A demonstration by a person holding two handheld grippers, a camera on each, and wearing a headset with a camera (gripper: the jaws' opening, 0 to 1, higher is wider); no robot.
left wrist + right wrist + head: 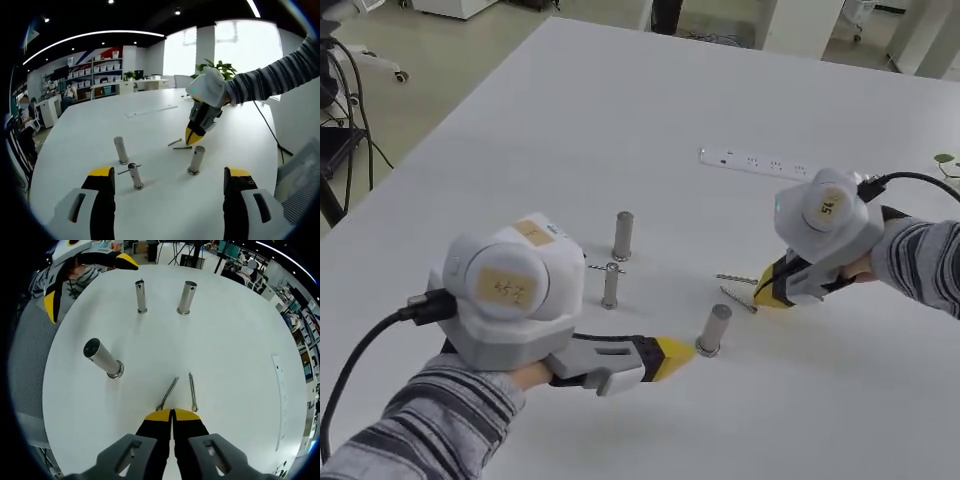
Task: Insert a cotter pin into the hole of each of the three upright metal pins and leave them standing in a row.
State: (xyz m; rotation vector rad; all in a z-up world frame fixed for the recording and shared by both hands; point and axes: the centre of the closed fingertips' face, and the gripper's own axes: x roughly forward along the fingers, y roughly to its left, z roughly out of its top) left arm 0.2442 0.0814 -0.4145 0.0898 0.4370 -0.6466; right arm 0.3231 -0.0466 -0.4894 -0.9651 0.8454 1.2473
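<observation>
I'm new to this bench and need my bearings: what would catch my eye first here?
Three upright grey metal pins stand on the white table; the slimmer one carries a thin cotter pin through its top. Two loose steel cotter pins lie just ahead of the shut yellow-tipped right gripper, while the open left gripper faces the pins.

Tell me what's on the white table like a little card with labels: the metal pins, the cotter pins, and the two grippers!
Standing: far pin, middle pin, near pin, all upright on the table
Fitted: one cotter pin through the middle pin's top
Spare: two loose cotter pins, flat by the right gripper
Left: left gripper, fingers open, by the near pin
Right: fingers shut, empty
Also: power strip
</observation>
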